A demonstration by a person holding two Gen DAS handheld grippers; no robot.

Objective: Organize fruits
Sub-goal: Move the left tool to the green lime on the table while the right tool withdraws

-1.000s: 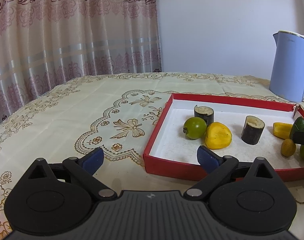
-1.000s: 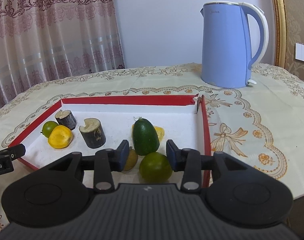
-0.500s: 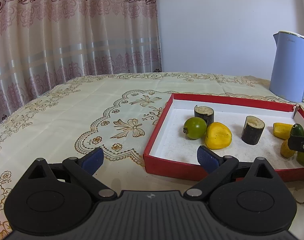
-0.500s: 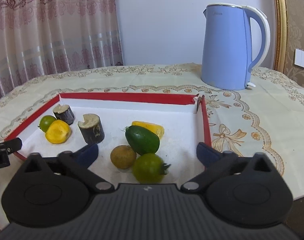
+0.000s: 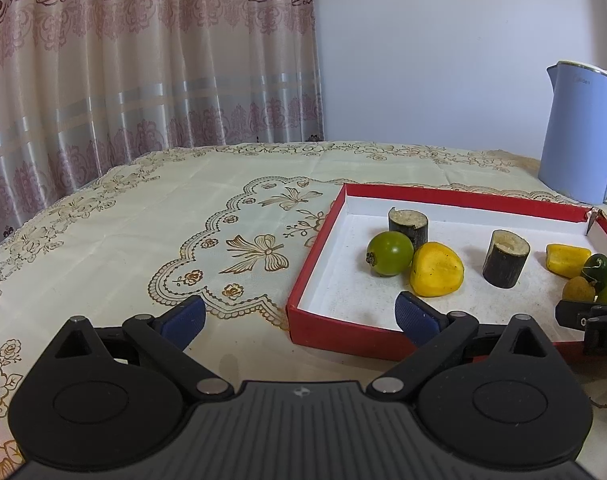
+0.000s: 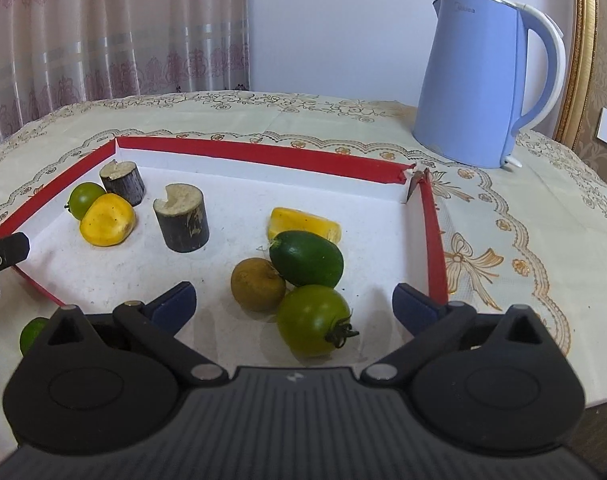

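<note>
The green tomato [image 6: 314,320] lies in the red-walled tray [image 6: 434,240] at the right gripper's [image 6: 293,306] twelve o'clock, between its wide-spread, empty jaws and clear of both pads. A brown round fruit [image 6: 257,284] touches it at ten o'clock, a dark green fruit [image 6: 306,258] at twelve. A yellow piece [image 6: 303,224] lies beyond. Two wooden stubs [image 6: 181,218], a yellow fruit [image 6: 107,220] and a small green tomato [image 6: 85,199] sit toward ten o'clock. The blue kettle [image 6: 479,80] stands at one o'clock. The left gripper [image 5: 299,318] is also wide and empty, over the tablecloth [image 5: 143,220] and the tray's near corner.
</note>
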